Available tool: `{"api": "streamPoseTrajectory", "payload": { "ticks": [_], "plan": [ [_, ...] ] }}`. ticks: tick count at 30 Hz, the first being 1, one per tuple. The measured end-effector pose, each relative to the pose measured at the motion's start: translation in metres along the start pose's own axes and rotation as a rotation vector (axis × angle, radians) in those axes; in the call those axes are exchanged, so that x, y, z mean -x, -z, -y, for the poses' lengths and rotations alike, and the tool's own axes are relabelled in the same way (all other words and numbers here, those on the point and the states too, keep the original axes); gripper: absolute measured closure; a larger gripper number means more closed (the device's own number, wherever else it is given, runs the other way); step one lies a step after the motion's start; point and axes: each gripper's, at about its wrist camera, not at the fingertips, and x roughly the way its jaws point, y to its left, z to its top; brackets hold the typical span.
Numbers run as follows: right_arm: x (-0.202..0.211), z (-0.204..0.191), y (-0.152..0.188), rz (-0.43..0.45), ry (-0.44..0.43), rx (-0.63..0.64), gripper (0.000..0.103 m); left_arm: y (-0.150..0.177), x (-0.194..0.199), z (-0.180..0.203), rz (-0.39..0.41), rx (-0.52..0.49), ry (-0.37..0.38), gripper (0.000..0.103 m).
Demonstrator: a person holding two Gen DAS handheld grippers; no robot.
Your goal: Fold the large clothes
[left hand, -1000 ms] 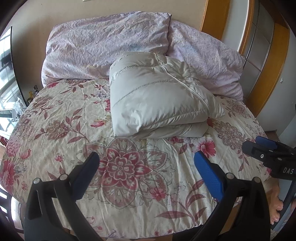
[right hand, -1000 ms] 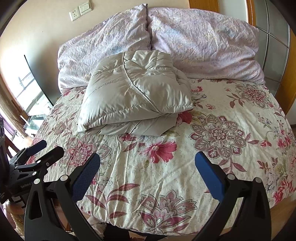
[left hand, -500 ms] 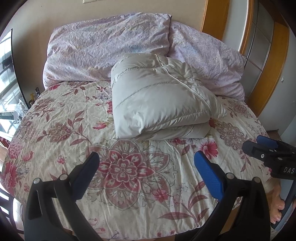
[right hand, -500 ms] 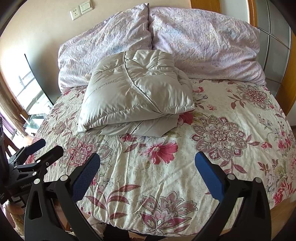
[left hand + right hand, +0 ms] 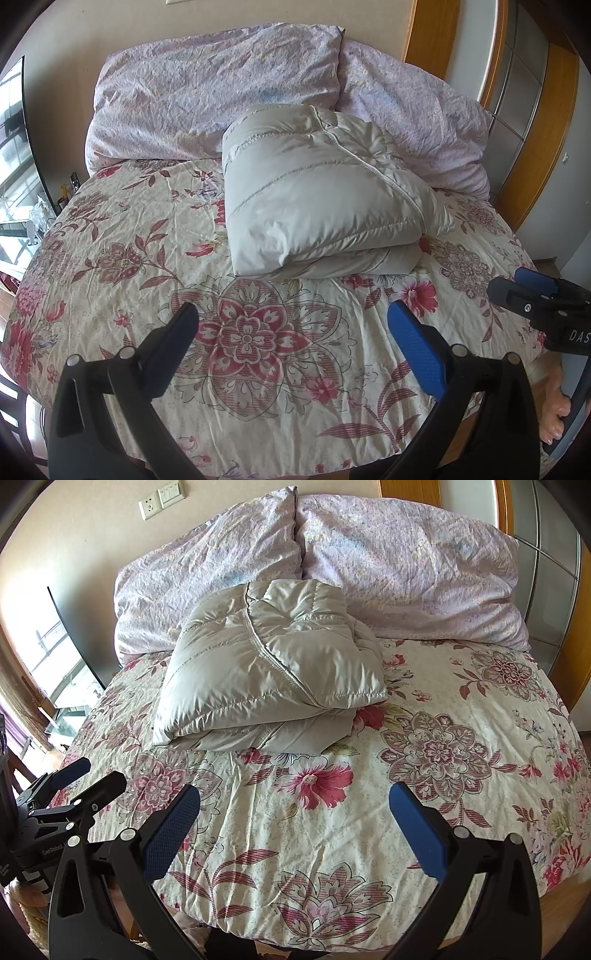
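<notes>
Folded jacket (image 5: 317, 199) at twelve o'clock, unchanged; left gripper (image 5: 291, 343) and right gripper (image 5: 295, 823) stay spread, empty — folding apparently finished.

Pale grey quilted jacket (image 5: 317, 192); cream bedspread (image 5: 155, 236) with red-pink floral print; lilac speckled pillows (image 5: 406, 561) beyond; blue-padded black left hand-held gripper (image 5: 291, 332).
</notes>
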Motion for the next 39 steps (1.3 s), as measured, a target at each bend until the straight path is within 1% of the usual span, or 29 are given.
{"api": "streamPoseTrajectory", "payload": {
  "ticks": [39],
  "plan": [
    [-0.01,0.007,0.0,-0.013,0.002,-0.008,0.001,0.0,-0.011,0.001,-0.015,-0.006,0.006,0.002]
  ]
}}
